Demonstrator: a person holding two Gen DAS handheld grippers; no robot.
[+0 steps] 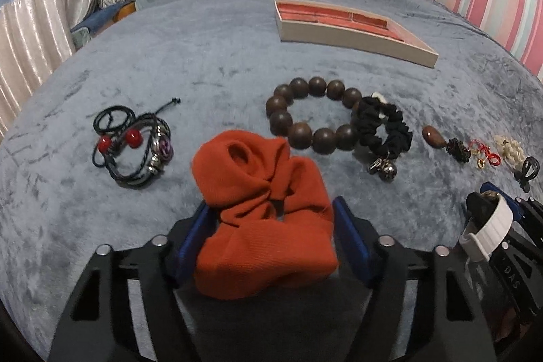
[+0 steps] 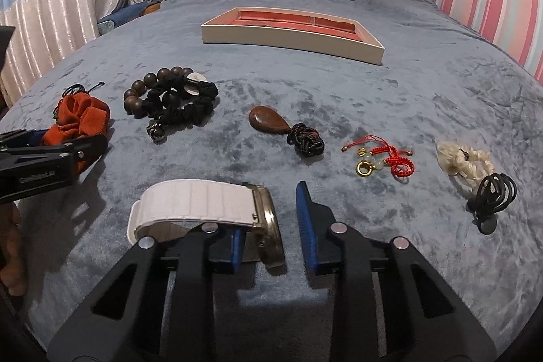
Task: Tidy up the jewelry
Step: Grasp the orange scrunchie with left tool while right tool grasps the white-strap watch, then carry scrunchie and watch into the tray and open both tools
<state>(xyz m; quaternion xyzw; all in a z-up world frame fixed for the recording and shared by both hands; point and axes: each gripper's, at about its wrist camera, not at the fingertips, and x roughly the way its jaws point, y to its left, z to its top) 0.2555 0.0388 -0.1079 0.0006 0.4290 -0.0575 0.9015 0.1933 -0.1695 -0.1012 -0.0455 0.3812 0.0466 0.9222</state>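
An orange scrunchie (image 1: 264,212) lies between the blue pads of my left gripper (image 1: 271,216), whose jaws stand wide around it; it also shows in the right wrist view (image 2: 83,121). A white-strapped watch (image 2: 203,209) lies on the blanket with its metal case between the pads of my open right gripper (image 2: 271,216); it also shows in the left wrist view (image 1: 488,226). A cream jewelry box (image 2: 292,33) with a red lining sits farther back on the bed, and it also shows in the left wrist view (image 1: 353,29).
On the grey-blue blanket lie a wooden bead bracelet (image 1: 312,114), a black scrunchie (image 1: 383,128), a black cord bracelet with red beads (image 1: 135,145), a wooden pendant (image 2: 271,121), a red cord charm (image 2: 387,158), a cream scrunchie (image 2: 461,162) and black hair ties (image 2: 495,195).
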